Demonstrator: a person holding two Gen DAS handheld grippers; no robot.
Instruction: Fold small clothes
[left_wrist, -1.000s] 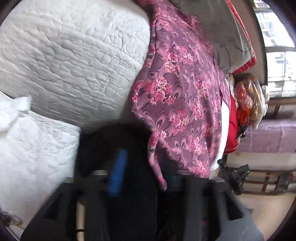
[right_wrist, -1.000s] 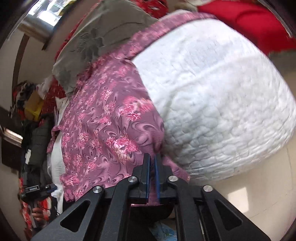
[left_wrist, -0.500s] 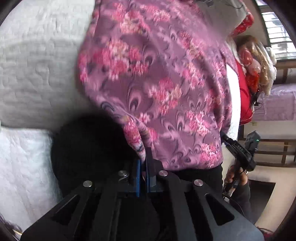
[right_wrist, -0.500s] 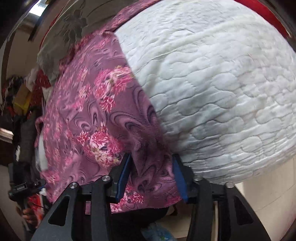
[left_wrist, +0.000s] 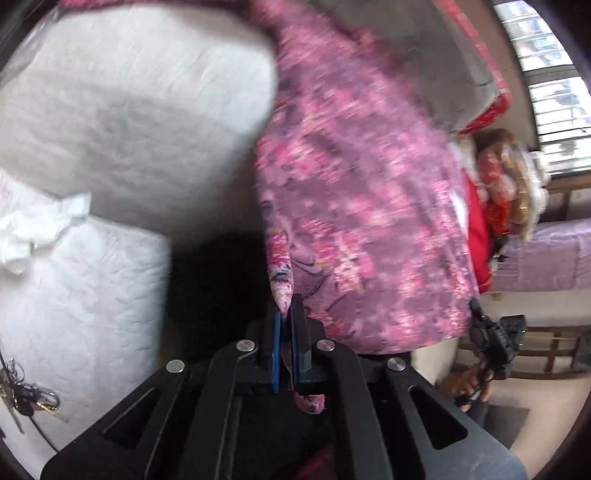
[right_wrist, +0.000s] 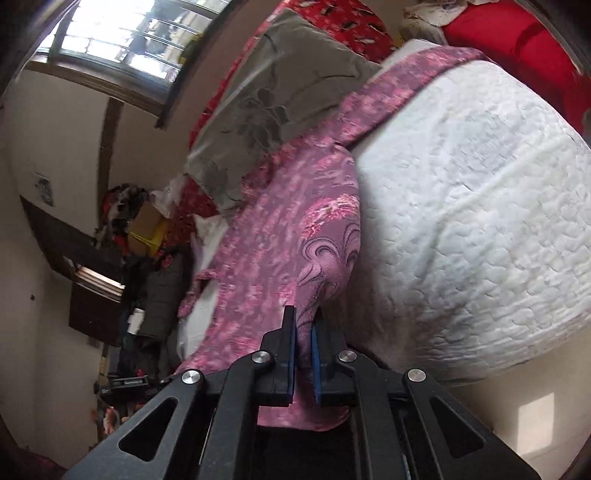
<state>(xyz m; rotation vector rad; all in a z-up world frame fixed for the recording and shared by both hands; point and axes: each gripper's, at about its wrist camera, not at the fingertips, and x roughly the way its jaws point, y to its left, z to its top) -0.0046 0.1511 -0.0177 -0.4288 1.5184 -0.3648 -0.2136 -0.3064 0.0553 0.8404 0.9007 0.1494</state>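
Observation:
A purple garment with pink flowers (left_wrist: 362, 206) lies stretched over a white quilted bed (left_wrist: 122, 103). My left gripper (left_wrist: 285, 314) is shut on one edge of the garment, with cloth pinched between the blue pads. My right gripper (right_wrist: 303, 325) is shut on another edge of the same garment (right_wrist: 295, 236), beside the white quilt (right_wrist: 480, 206). The garment hangs taut between the two grippers and is motion-blurred.
A grey cushion (right_wrist: 273, 99) and red bedding (right_wrist: 517, 40) lie at the bed's far end. A folded white quilt (left_wrist: 74, 280) and keys (left_wrist: 22, 395) are at the left. A person holding a camera rig (left_wrist: 498, 339) stands by a purple bed (left_wrist: 546, 254).
The right gripper, open around the cloth half a second ago, has closed on it. Both grippers have pulled back, lifting the garment's edge off the quilt.

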